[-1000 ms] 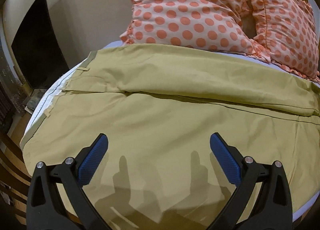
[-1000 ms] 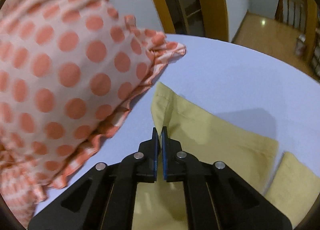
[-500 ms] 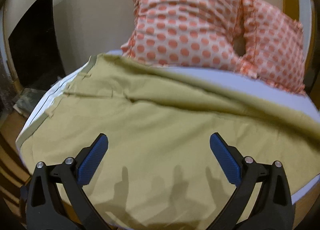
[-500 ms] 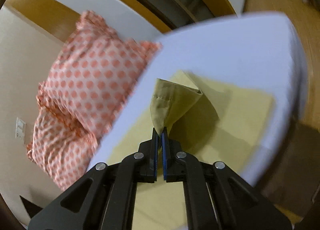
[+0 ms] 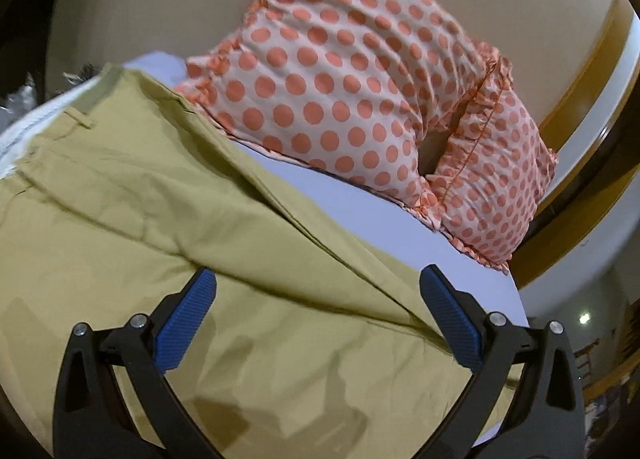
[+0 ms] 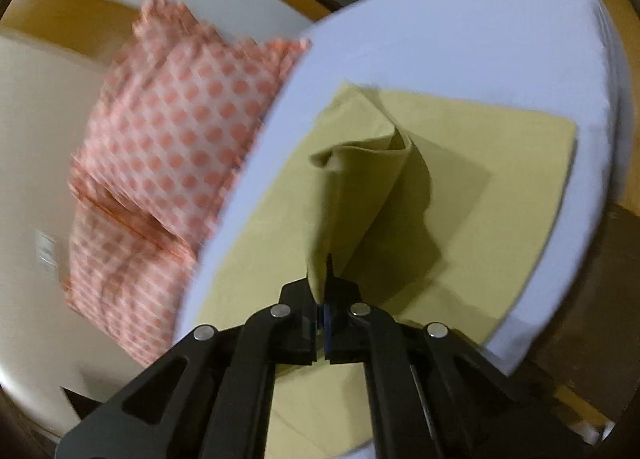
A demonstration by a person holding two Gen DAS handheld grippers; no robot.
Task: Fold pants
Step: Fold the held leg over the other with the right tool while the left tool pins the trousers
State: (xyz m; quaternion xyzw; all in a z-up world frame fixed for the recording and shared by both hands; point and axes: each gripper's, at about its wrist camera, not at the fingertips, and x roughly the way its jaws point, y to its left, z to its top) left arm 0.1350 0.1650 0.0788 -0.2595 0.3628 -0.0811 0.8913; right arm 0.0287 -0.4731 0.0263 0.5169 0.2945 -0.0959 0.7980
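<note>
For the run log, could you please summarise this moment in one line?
left gripper: open above pants | right gripper: shut on pants leg, lifted | bed; pillows

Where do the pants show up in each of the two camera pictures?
Left wrist: the pants fill the lower left and middle, flat on the bed, under the open left gripper.
Right wrist: the pants lie at center right, one corner pinched and lifted by the right gripper.
Shared landmark: the dotted pillow.
</note>
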